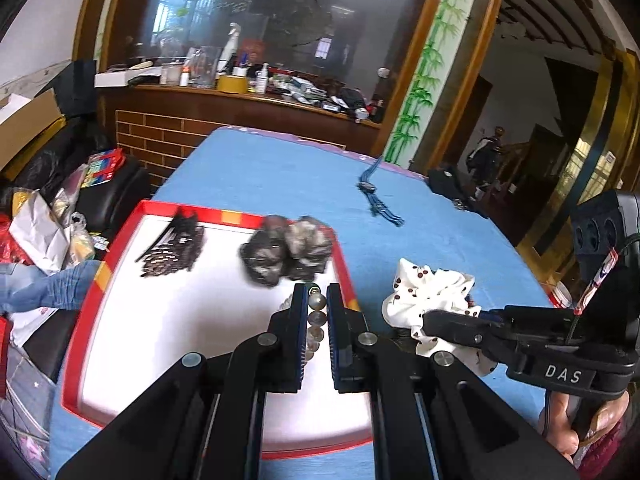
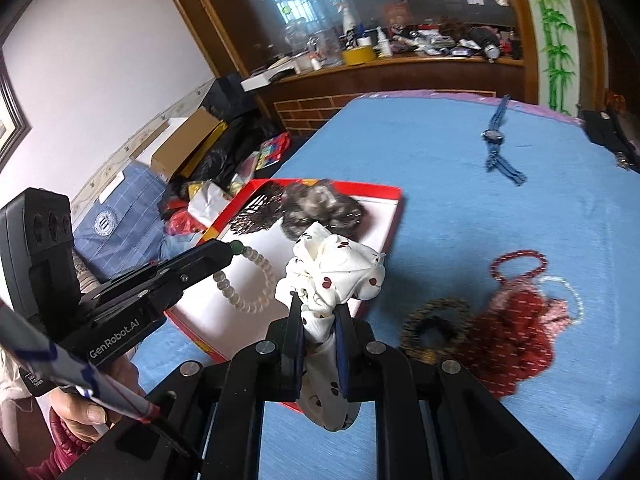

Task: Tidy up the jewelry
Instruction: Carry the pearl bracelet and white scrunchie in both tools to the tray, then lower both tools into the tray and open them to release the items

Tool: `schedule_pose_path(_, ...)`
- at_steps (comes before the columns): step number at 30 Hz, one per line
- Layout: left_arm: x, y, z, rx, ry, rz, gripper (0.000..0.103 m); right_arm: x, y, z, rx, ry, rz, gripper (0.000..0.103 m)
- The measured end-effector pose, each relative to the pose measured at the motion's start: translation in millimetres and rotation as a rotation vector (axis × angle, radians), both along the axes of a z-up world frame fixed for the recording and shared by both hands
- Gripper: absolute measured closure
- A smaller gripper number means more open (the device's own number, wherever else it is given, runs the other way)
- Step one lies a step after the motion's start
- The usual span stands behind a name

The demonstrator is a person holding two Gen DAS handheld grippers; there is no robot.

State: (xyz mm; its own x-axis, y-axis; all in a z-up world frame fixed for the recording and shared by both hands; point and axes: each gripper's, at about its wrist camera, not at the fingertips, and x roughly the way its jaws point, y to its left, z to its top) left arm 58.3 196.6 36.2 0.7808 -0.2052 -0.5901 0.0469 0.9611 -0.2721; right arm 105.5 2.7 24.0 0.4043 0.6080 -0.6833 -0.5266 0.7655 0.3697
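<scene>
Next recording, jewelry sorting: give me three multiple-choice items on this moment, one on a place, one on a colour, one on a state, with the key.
1. Where does the blue watch lie?
A. in the red-rimmed tray
B. on the blue tablecloth, away from the tray
C. between the right gripper's jaws

2. What colour is the odd bead at the left gripper's tip, on the clear bead bracelet?
A. green
B. red
C. yellow

3. What is the right gripper doing?
A. standing open and empty
B. shut on the watch
C. shut on the white scrunchie

Key: 1 B, the watch rests on the tablecloth far beyond the tray. 2 A, the right wrist view shows one green bead among clear ones by the left gripper. 3 C, spotted white fabric is pinched between its jaws.
</scene>
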Motion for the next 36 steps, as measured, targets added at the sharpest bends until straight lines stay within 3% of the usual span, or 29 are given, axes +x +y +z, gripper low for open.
schedule_pose_path(22, 27, 70, -34, 0.014, 0.084, 0.122, 0.094, 39, 82, -37, -0.071, 0.069, 0.036, 0.088)
schedule_pose_path(36, 42, 88, -52, 0.013, 0.13, 0.16, 0.094, 62, 99, -61, -0.129, 0.103, 0.018, 0.088)
